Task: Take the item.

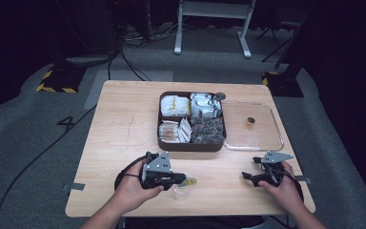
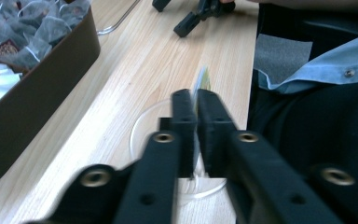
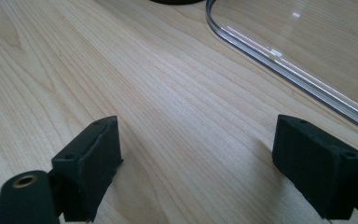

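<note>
Holding a small yellow packet [image 1: 189, 181] tight in my left gripper [image 1: 183, 180] above the clear cup [image 1: 180, 192]; my right gripper [image 1: 247, 176] waits, spread wide, holding nothing.

A brown compartment tray [image 1: 167, 144] full of packets is sitting on the wooden table [image 1: 114, 143]. A clear lid [image 1: 276, 125] is lying just beside it, carrying a small golden knob [image 1: 250, 121]. A white frame [image 1: 212, 9], perhaps a desk, is standing behind.

Each gripper [image 1: 183, 180] is black, with brass-ringed screw holes, a grey three-cornered plate [image 1: 160, 162] on top and a trailing black cable [image 1: 124, 172]. The person wears a light-blue shirt [image 2: 321, 65].
</note>
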Tool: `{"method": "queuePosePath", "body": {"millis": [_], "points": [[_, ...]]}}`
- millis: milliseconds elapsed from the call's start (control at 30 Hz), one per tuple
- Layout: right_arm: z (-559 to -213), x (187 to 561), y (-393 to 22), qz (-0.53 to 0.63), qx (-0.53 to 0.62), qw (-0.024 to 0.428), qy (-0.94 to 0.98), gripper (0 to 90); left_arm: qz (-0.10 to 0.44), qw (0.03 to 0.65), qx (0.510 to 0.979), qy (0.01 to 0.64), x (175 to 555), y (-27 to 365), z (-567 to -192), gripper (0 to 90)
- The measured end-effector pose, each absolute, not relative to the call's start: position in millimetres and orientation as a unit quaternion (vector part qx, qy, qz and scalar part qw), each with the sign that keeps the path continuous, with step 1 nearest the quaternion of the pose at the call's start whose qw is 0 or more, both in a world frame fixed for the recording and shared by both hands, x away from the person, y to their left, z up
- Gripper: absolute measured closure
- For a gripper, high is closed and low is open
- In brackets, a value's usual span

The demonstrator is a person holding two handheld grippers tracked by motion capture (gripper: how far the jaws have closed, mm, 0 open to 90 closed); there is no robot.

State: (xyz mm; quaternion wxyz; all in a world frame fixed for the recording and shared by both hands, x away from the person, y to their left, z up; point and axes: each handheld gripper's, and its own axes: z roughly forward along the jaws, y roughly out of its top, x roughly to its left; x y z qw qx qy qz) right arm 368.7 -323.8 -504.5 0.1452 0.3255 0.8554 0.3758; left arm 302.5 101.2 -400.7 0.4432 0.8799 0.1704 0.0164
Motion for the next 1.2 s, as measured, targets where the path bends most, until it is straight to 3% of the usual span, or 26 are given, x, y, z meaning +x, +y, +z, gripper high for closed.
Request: {"method": "queuePosePath", "body": {"millis": [67, 433, 1200], "points": [[-504.5, 368.7, -323.8, 0.376, 0.325, 0.145, 0.855, 15.6, 0.02, 0.445, 0.879, 0.172, 302.2, 101.9, -401.4, 67.1], [-504.5, 368.7, -323.8, 0.376, 0.325, 0.145, 0.855, 15.6, 0.034, 0.46, 0.87, 0.177, 302.5, 103.9, -394.0, 45.9], [-504.5, 368.6, -323.8, 0.376, 0.326, 0.146, 0.855, 15.7, 0.138, 0.426, 0.849, 0.281, 316.3, 156.0, -378.2, 33.4]]}}
